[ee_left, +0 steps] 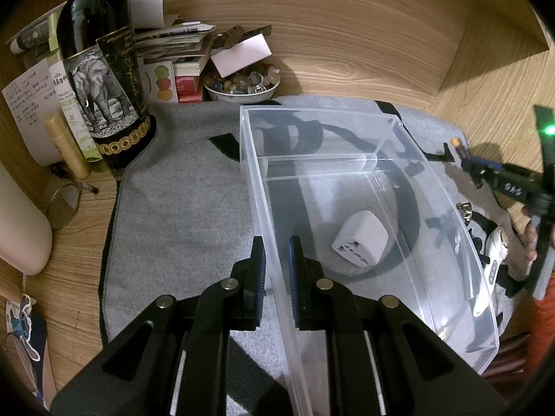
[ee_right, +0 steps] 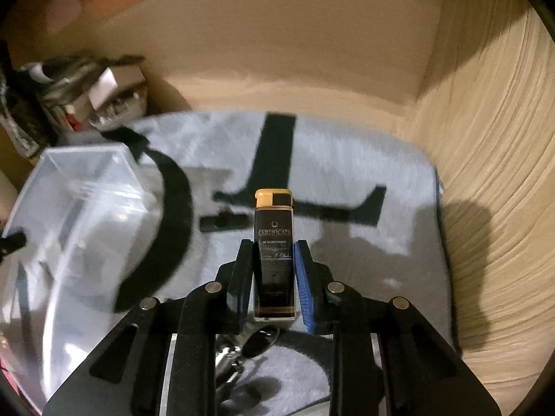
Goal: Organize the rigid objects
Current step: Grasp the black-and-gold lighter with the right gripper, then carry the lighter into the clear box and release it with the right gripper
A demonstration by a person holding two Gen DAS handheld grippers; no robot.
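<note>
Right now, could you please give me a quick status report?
Left claw clamped on clear bin wall. Right claw gripping lighter above grey mat. White adapter binned. Path clear.

Reads "CERTIFICATE OF ACHIEVEMENT" in pale capitals on the dark lighter (ee_right: 274,253), and "APPELLATION" along the label edge of the elephant-printed wine bottle (ee_left: 104,79).

The clear box (ee_left: 381,180) is sitting on the mat (ee_left: 180,208), its left wall running between the left gripper's (ee_left: 277,253) fingers. Inside, a travel adapter (ee_left: 360,242) is lying in the near compartment. Far left, a bottle (ee_left: 100,69) is standing at the mat's corner, a bowl of stones (ee_left: 242,85) just right of it. The lighter (ee_right: 274,253) is sitting between the right gripper's (ee_right: 274,260) fingers, right of the box.
</note>
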